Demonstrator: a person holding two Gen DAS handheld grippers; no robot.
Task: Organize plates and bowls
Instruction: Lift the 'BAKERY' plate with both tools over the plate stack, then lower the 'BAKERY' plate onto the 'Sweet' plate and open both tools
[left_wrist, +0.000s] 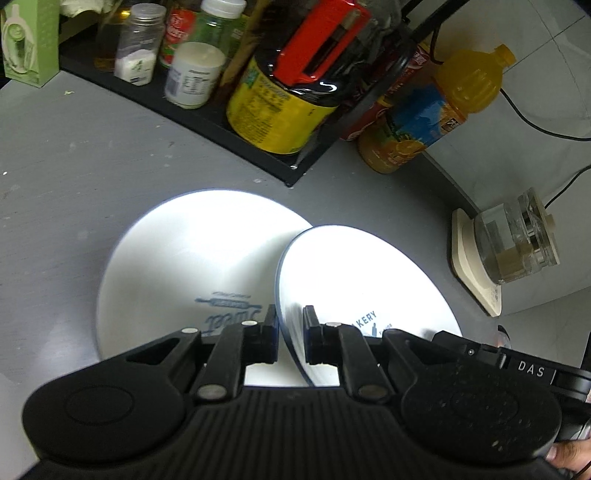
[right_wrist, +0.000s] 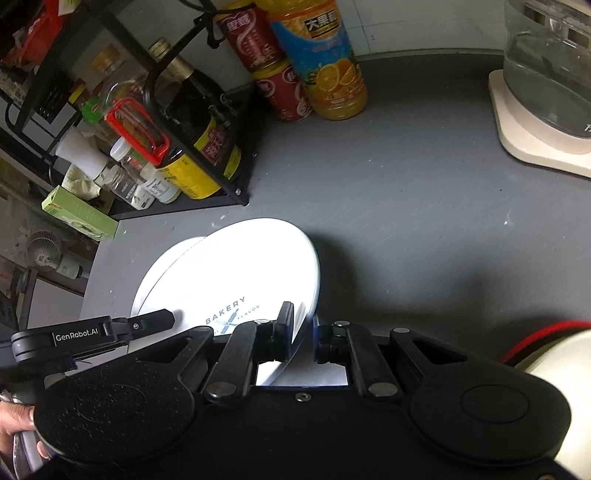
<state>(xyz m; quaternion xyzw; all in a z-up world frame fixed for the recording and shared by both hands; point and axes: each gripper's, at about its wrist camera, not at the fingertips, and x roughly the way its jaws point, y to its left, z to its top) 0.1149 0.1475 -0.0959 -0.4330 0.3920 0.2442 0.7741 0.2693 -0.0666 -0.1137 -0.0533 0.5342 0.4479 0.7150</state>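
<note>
- Left black two-finger gripper clenched on the near-left rim of a round white plate printed "BAKERY" in blue, one pad on each face of the rim.
- Right black two-finger gripper clamped on the near-right rim of the same BAKERY plate, rim pinched between the pads.
- BAKERY plate held tilted between the two grippers, left edge overlapping a second round white plate with a blue rolling-pin print.
- Second plate lying flat on the grey countertop, partly hidden under the held plate in the right wrist view.
- Part of a hand at the lower left edge of the right wrist view, gripping the other tool's handle.
- Beyond the plates, corner of a black metal rack standing on the countertop.
- On the rack: big dark bottle with a yellow label and red handle, white jar, clear shaker with white powder.
- Just beside the rack to the right: orange juice bottle with a blue label and red cans, touching one another.
- Far right: clear glass kettle on a cream base, black cord trailing behind.
- Far left: pale green carton near the rack's end.
</note>
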